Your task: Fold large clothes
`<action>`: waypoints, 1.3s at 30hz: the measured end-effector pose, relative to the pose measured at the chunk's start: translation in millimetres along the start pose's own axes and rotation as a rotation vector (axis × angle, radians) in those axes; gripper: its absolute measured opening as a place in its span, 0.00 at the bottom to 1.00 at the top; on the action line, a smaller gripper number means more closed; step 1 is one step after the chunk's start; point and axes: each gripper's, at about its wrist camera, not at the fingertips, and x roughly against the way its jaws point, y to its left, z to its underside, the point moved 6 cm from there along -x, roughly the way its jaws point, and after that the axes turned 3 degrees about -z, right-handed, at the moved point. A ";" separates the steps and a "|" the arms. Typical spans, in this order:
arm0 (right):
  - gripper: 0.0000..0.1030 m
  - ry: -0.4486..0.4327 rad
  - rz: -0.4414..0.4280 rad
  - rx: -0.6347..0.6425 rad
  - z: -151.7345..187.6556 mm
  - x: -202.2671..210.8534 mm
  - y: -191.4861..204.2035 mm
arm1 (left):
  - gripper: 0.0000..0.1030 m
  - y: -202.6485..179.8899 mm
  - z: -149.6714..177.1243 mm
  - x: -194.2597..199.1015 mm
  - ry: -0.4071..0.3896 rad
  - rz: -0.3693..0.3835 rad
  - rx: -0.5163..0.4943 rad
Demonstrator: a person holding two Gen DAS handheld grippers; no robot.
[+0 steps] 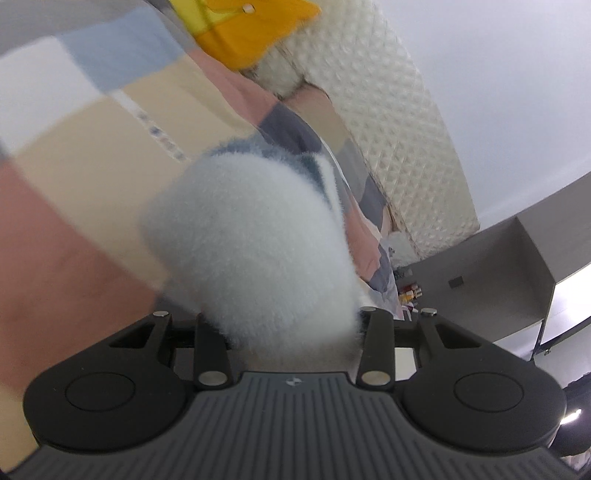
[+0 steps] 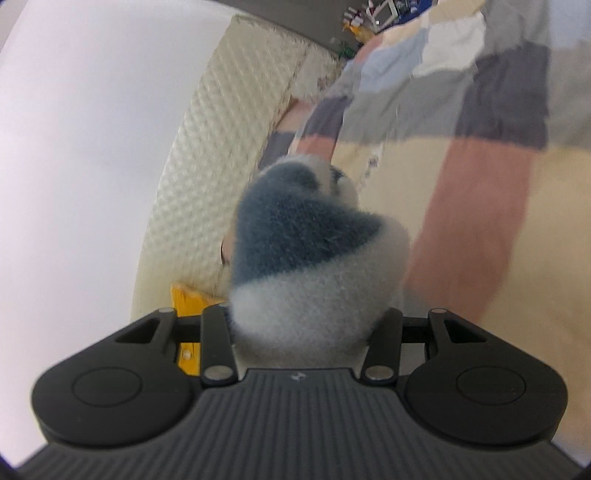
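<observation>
- The left gripper (image 1: 291, 325), black with a ribbed plastic body nearest the lens, is clamping a thick wad of fluffy sweater (image 1: 255, 243); its fingertips are lying buried under the pale, fuzzy pile.
- The right gripper (image 2: 304, 325) is gripping another bunch of the same sweater (image 2: 306, 258) (dark blue-grey above, pale grey below), and its fingertips are likewise hiding in the fluff.
- The garment is hanging raised between both tools, above a patchwork bedspread (image 1: 92, 166) of pink, cream, blue and grey blocks, which is smearing with motion blur.
- A cream quilted headboard (image 1: 399, 140), dimpled in diamonds, is standing beyond.
- A yellow cloth item (image 1: 255, 33) is being cut off at the frame's top edge.
</observation>
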 end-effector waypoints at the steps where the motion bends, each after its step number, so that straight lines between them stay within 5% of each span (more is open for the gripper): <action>1: 0.47 -0.008 0.004 0.003 -9.7 -9.3 -2.7 | 0.44 -7.1 -1.9 -19.2 0.008 0.001 -0.004; 9: 0.47 -0.048 0.041 0.004 -66.2 -81.6 -46.3 | 0.44 -33.2 -12.5 -156.3 0.047 0.014 -0.049; 17: 0.47 -0.051 0.073 -0.037 -77.3 -113.2 -115.6 | 0.45 -5.9 3.7 -230.6 0.145 0.007 -0.126; 29: 0.52 -0.039 0.048 -0.094 -36.5 -88.0 -179.6 | 0.48 43.8 34.5 -215.5 0.151 0.067 -0.205; 39: 0.58 -0.037 0.087 -0.136 -30.5 -72.3 -182.6 | 0.54 53.6 44.1 -195.9 0.196 0.042 -0.185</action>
